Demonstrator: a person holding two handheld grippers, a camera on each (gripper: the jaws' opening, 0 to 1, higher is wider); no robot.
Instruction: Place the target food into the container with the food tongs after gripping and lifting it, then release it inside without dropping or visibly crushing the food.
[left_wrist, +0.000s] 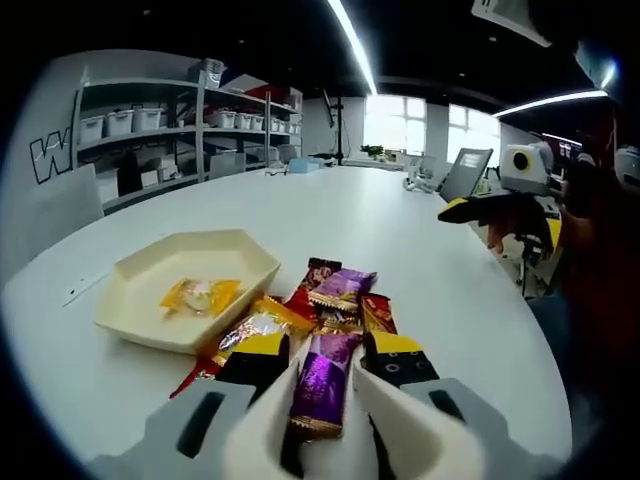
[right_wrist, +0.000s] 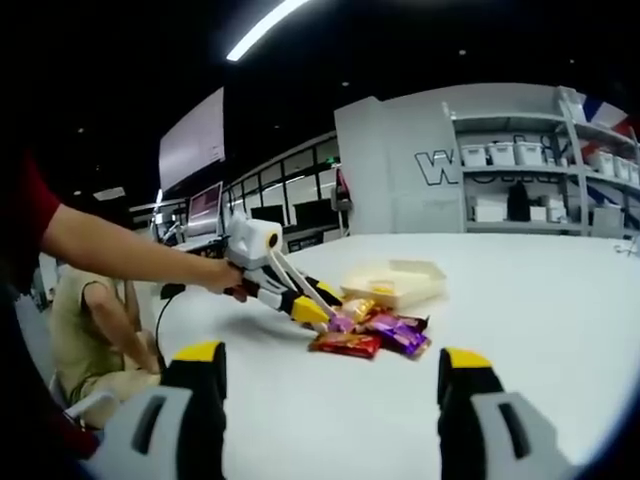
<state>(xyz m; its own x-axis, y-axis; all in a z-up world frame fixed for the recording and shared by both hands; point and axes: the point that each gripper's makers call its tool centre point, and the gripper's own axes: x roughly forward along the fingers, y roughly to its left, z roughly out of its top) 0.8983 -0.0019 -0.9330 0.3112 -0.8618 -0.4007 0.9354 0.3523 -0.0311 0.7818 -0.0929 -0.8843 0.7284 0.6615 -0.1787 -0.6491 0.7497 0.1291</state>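
My left gripper (left_wrist: 328, 352) is shut on white food tongs (left_wrist: 262, 425), whose two arms run forward between its yellow-tipped jaws. Between the tong arms lies a purple wrapped candy bar (left_wrist: 325, 375), resting on the table; whether the tongs pinch it I cannot tell. It belongs to a pile of several red, gold and purple wrapped candies (left_wrist: 335, 300). Left of the pile a cream hexagonal tray (left_wrist: 130, 310) holds one yellow wrapped candy (left_wrist: 200, 295). In the right gripper view, the left gripper (right_wrist: 290, 295) reaches its tongs into the pile (right_wrist: 375, 335) beside the tray (right_wrist: 395, 280). My right gripper (right_wrist: 330, 375) hovers open above the table.
The round white table (left_wrist: 400, 230) curves away close on the right. The right gripper (left_wrist: 500, 205) hangs over that far edge. Shelves with bins (left_wrist: 180, 125) stand behind. A seated person (right_wrist: 100, 320) is beyond the table, and an arm (right_wrist: 130, 255) holds the left gripper.
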